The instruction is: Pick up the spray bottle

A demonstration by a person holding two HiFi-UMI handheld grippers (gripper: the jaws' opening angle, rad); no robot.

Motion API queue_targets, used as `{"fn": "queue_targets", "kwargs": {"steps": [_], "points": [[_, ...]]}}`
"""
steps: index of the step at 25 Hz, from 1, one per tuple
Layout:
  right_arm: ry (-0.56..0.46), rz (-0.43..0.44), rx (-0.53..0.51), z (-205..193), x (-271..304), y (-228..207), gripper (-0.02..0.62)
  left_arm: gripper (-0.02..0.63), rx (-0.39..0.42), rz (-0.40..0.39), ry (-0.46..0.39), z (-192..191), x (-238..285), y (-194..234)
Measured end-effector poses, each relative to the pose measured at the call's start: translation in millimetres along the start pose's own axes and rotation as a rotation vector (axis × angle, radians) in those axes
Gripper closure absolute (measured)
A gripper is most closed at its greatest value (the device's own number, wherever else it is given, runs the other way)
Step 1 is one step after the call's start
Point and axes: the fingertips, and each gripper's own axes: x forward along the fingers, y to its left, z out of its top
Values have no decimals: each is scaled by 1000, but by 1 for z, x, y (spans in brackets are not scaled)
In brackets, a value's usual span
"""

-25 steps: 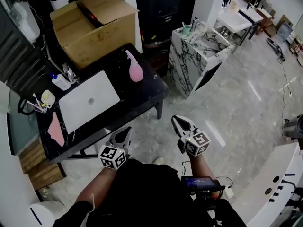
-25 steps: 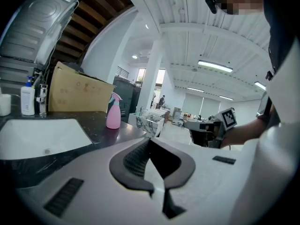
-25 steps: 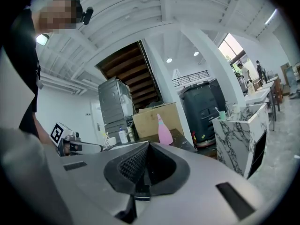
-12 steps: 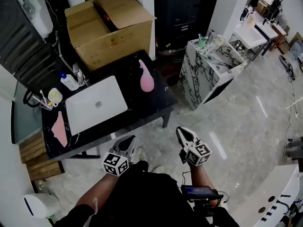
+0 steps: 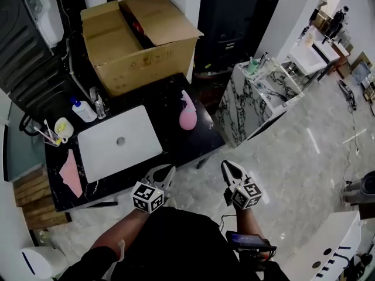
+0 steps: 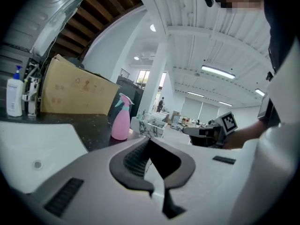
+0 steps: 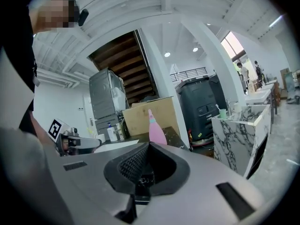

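Observation:
The pink spray bottle point(image 5: 187, 117) stands upright on the right end of the black table point(image 5: 176, 142). It also shows ahead in the left gripper view, where the spray bottle point(image 6: 120, 123) has a teal collar, and in the right gripper view the spray bottle point(image 7: 156, 132) stands before the box. My left gripper point(image 5: 162, 172) is shut and empty, held just short of the table's near edge. My right gripper point(image 5: 229, 167) is also shut and empty, over the floor to the right of the table. Both point toward the table, well short of the bottle.
A large open cardboard box point(image 5: 137, 37) stands behind the bottle. A white rectangular slab point(image 5: 119, 142) lies mid-table, with a white pump bottle point(image 5: 82, 111) and a pink cloth point(image 5: 69, 171) to its left. A marble-patterned cabinet point(image 5: 258, 92) stands right of the table.
The table and bottle have come closer to both grippers as the person moved forward. Both grippers stay shut and empty.

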Motion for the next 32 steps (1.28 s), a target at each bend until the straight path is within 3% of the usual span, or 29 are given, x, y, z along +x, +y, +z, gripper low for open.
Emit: {"fn": "queue_targets", "kwargs": {"steps": [5, 12, 26, 32], "points": [[1, -53, -22, 8, 23, -1, 571, 598, -3, -34, -6, 9, 0, 28], [26, -70, -48, 10, 55, 5, 571, 598, -30, -2, -26, 12, -17, 67], [37, 32, -95, 28, 127, 11, 571, 598, -84, 135, -51, 4, -40, 114], [34, 87, -106, 45, 142, 6, 569, 598, -86, 146, -62, 15, -19, 110]]}}
